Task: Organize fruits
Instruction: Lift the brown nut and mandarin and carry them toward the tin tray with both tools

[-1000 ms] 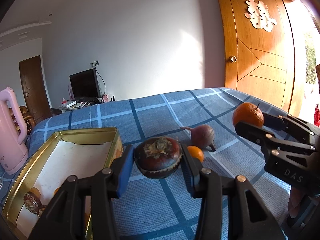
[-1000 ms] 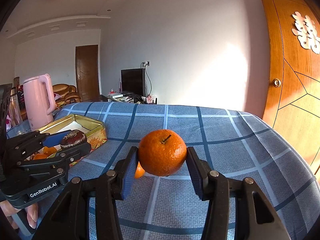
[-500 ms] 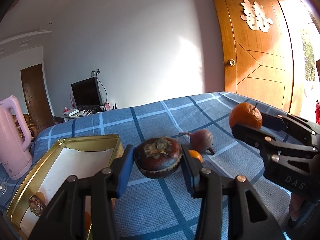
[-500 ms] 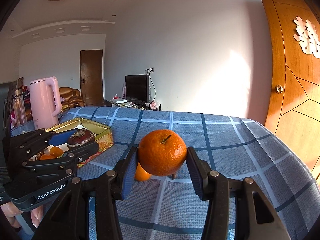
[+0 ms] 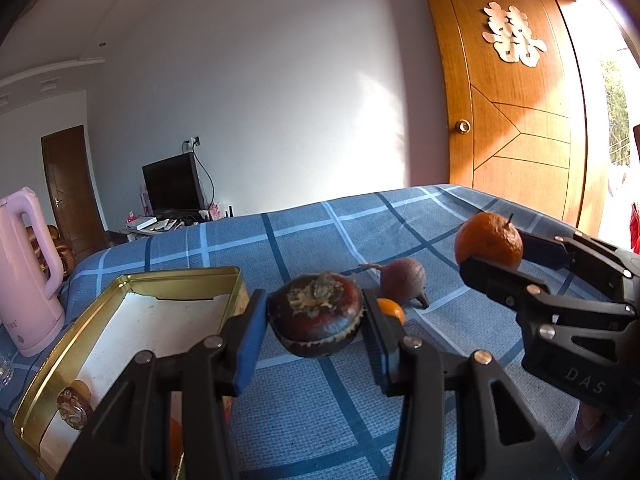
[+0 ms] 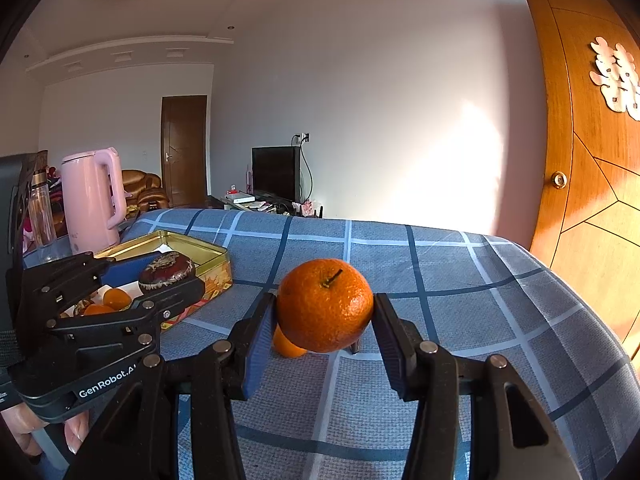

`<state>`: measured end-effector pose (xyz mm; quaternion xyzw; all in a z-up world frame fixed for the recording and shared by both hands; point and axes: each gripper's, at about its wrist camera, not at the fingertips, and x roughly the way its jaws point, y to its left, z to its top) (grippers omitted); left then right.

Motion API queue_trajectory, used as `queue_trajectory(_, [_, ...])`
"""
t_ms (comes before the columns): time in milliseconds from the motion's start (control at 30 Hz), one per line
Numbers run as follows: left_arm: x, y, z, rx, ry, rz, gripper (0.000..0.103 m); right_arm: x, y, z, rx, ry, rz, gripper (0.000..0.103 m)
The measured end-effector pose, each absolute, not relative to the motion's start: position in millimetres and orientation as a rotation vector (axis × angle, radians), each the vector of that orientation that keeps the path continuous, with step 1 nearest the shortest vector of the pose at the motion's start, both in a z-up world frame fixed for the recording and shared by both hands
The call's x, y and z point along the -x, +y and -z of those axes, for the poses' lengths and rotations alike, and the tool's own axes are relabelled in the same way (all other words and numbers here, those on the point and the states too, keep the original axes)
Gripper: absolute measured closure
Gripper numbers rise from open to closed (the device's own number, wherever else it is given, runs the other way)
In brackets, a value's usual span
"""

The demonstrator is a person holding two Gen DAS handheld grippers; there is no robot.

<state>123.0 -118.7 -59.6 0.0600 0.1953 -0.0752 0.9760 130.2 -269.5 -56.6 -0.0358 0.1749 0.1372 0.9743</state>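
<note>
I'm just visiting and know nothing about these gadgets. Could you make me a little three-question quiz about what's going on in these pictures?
1. True or false: the left gripper is shut on a dark brown fruit.
2. What does the right gripper hold? A) a kettle B) an orange C) a bottle
3. Fill in: on the blue cloth, the fruits already put away lie in a gold ____.

Key: 1. True. 2. B. 3. tin; the view over the right gripper shows small orange fruits in it, while a reddish fruit remains on the cloth.
</note>
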Motion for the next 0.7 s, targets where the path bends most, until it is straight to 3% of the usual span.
queue_trajectory(700, [-113.3, -106.6, 62.9, -0.114, 0.435, 0.148, 0.056, -113.0, -244.2, 59.1, 0.138, 0.373, -0.300, 0.053])
